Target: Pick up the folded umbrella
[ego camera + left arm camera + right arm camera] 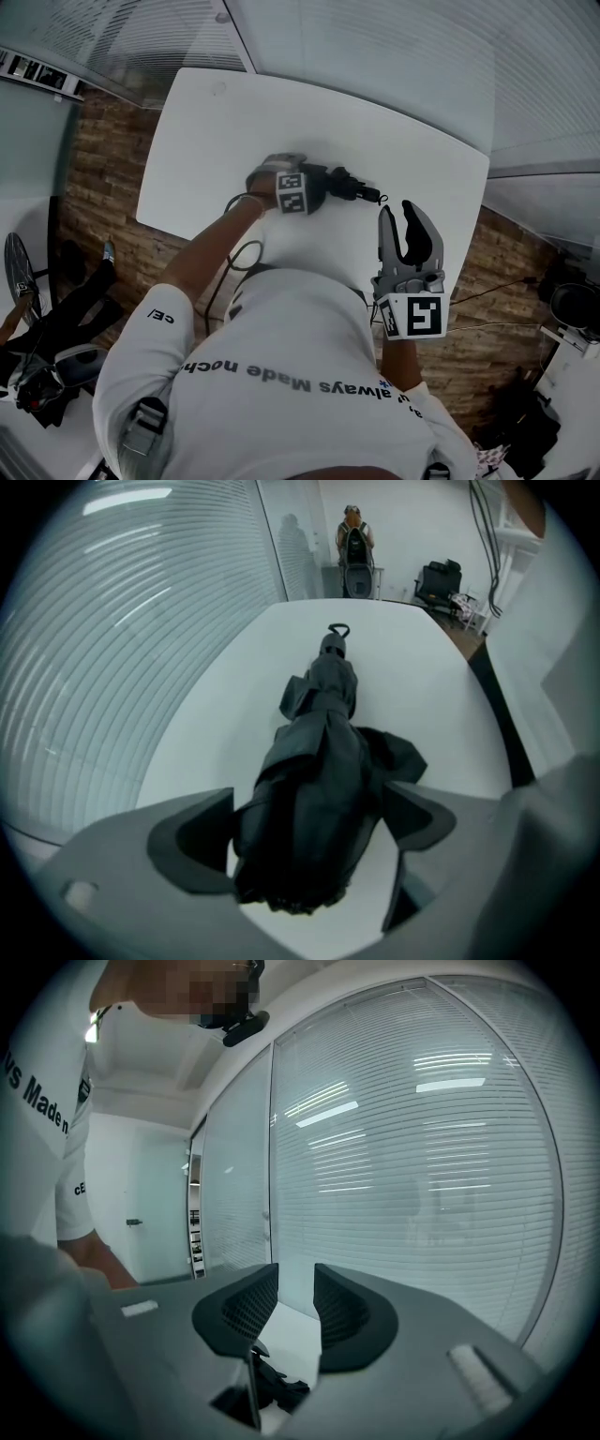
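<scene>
The folded black umbrella (pixel 319 761) lies lengthwise on the white table (pixel 225 724), its wrist loop (pixel 337 629) at the far end. My left gripper (pixel 305 827) points steeply down over the umbrella's near end. Its jaws stand wide open either side of the crumpled fabric, and the pads (pixel 192 841) do not squeeze it. In the head view the left gripper (pixel 314 187) sits at the table's middle, with the umbrella (pixel 347 185) sticking out to the right. My right gripper (pixel 400 234) hovers near the table's front right edge, roughly level, with a narrow gap between its jaws and nothing in it.
A glass wall with blinds (pixel 422 1147) runs along the table's far side. A person with a backpack (pixel 353 541) stands beyond the table's end, near black seating (pixel 439 578). Wooden flooring (pixel 103 169) surrounds the table, with cables (pixel 487 291) on it.
</scene>
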The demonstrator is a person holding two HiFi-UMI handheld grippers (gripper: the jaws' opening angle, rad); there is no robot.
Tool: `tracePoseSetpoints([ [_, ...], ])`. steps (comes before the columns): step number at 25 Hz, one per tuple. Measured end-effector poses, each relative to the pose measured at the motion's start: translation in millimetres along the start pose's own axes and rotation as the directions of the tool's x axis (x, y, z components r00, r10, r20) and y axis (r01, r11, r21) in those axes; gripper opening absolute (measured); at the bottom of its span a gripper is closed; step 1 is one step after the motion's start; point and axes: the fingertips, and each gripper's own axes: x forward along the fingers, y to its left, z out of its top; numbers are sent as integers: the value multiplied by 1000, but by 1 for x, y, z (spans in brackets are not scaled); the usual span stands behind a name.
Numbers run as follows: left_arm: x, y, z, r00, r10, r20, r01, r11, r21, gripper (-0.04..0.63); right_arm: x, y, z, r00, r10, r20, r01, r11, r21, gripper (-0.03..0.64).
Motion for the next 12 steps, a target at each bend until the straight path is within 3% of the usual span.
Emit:
tracePoseSetpoints([
  [12,36,-10,-9,980,-160,-119,165,986,28,500,3,-7,-4,1000,-17,-4,17,1000,18,118],
])
